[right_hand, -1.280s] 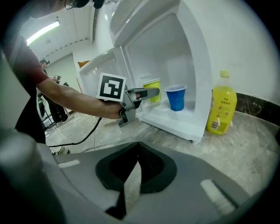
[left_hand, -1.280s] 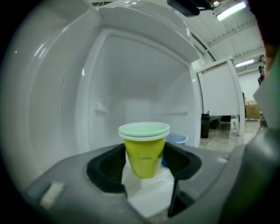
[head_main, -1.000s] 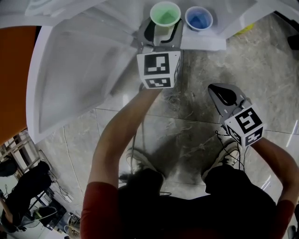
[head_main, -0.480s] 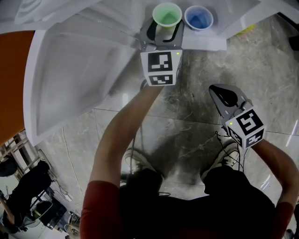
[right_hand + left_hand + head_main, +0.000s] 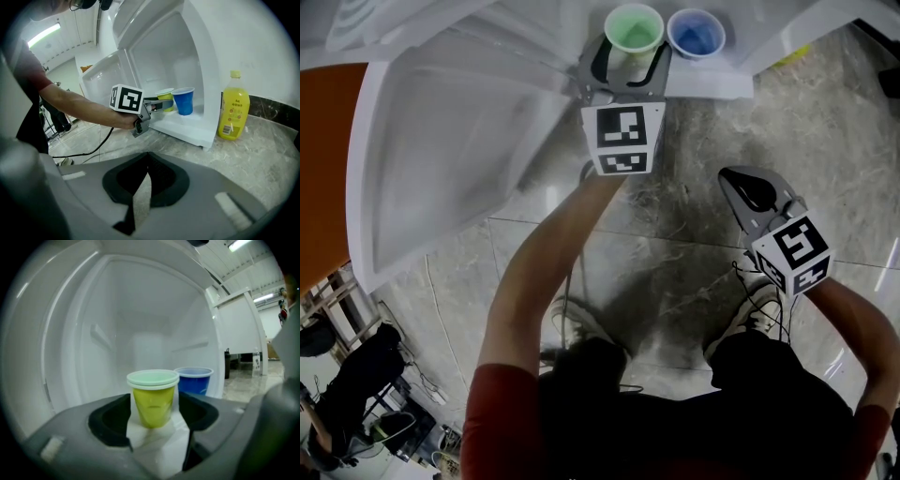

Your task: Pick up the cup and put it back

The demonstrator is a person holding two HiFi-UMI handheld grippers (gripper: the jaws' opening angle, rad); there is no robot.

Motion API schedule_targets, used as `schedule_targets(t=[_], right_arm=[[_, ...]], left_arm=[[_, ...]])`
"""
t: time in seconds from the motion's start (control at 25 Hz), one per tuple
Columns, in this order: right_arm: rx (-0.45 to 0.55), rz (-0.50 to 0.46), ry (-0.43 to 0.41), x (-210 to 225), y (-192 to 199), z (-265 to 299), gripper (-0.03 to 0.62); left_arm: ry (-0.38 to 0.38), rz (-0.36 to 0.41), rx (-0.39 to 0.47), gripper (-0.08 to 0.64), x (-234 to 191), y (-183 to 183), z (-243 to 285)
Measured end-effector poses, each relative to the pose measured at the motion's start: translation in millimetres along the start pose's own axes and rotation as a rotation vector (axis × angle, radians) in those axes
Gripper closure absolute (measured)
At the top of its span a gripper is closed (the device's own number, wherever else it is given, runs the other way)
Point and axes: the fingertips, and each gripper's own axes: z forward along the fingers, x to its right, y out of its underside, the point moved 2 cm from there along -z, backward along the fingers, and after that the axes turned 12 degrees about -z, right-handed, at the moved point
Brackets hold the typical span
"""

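A grey marbled floor (image 5: 675,262) is filling most of the head view. A small white fridge (image 5: 201,70) is standing on it, and its door (image 5: 441,150) is hanging wide open to the left. The person is standing in front of the fridge and reaching out with both forearms, holding 1 gripper in each hand.

The left gripper (image 5: 628,66) is reaching into the fridge, with its marker cube (image 5: 623,139) facing up toward the head camera. Its 2 jaws have just been opening and are now standing wide apart. The green cup (image 5: 153,397) is sitting upright between them on the fridge's white bottom shelf (image 5: 187,124). The pads are flanking the cup on both sides without squeezing it (a thin gap is showing on each side in the left gripper view).

The right gripper (image 5: 741,186) is hanging well apart from the fridge, over bare floor, pointing down and forward. Its jaws are resting together with nothing between them.

A yellow bottle (image 5: 233,105) with a yellow cap is standing on the floor just beside the fridge's right wall. A blue cup (image 5: 697,34) is standing upright on the same shelf, just to the right of the green cup and a little further in. The 2 cups are close together; whether they are touching cannot be told.
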Motion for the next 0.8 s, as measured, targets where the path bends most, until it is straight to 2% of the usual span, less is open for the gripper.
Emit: schedule_targets(t=[0.36, 0.8], right_arm=[[-0.004, -0.024, -0.005, -5, -4, 0, 0.592], [0.002, -0.065, -0.017, -21, -18, 5, 0.592]], left_arm=[[0.011, -0.013, -0.03, 0.241, -2, 6, -26], [0.106, -0.014, -0.081, 0.245, 16, 15, -91]])
